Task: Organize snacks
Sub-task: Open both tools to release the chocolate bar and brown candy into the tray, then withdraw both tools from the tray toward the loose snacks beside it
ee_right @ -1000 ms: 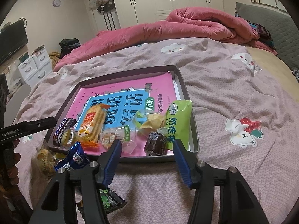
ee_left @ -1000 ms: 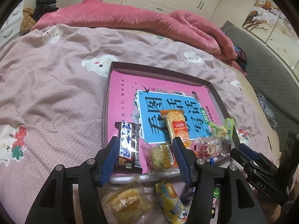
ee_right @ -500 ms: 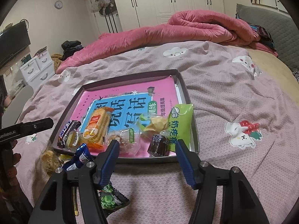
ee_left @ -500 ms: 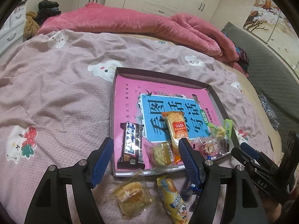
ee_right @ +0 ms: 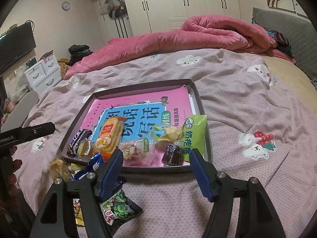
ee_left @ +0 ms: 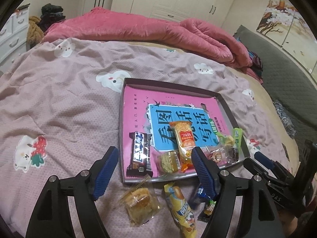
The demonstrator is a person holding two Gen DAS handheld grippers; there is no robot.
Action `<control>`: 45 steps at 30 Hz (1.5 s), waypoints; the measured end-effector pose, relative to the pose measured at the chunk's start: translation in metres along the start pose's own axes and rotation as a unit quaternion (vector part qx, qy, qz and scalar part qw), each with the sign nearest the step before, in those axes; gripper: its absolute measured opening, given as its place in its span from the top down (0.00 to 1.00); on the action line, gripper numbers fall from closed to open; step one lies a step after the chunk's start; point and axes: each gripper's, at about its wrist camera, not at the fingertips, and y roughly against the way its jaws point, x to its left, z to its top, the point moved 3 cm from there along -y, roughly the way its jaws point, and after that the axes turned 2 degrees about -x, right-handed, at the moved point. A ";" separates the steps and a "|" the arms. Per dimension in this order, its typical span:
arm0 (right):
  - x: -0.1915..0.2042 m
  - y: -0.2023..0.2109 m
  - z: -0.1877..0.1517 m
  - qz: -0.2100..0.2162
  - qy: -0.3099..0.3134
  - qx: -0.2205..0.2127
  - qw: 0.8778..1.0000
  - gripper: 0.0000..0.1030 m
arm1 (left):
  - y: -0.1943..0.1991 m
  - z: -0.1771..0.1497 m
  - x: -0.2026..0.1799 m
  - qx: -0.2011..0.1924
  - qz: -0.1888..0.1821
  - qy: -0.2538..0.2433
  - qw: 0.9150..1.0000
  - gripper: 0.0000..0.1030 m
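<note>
The left gripper (ee_left: 153, 169) is held above the near edge of the tray (ee_left: 172, 83), tilted downward toward the bed (ee_left: 65, 91). Its jaws stand wide apart and have just been opening; nothing is pressed between them. Past its blue fingers (ee_left: 106, 169) a dark chocolate bar (ee_left: 141, 153) lies in the tray's near left corner, with a round cracker in clear wrap (ee_left: 168, 161) beside it and an orange biscuit pack (ee_left: 183, 137) to the right of that. Outside the tray, on the pink sheet, lie a clear-wrapped pastry (ee_left: 138, 201) and a yellow snack pack (ee_left: 181, 208).

The right gripper (ee_right: 155, 167) is likewise angled down at the tray's near rim, lower and to the right of the left one. Its jaws are also apart, having just been opening, and grip nothing; the sheet and the tray's rim show in the gap. Beyond them in the tray sit a dark wrapped cake (ee_right: 172, 155) and a green pouch (ee_right: 194, 133). Under its left finger, on the sheet, lies a green-printed candy packet (ee_right: 118, 208). At the left border part of a hand (ee_right: 13, 164) holds the other gripper's handle.
</note>
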 end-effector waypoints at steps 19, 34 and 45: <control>0.017 0.020 -0.002 0.024 0.023 -0.015 0.999 0.27 | 0.022 -0.008 -0.006 -0.001 0.016 -0.014 1.000 0.25; 0.027 0.029 -0.014 0.034 0.044 -0.004 0.998 0.27 | 0.025 -0.035 -0.024 0.033 0.011 -0.047 0.998 0.24; 0.034 0.031 -0.020 0.042 0.058 0.004 0.997 0.27 | 0.017 -0.060 -0.033 0.064 0.010 -0.065 0.996 0.24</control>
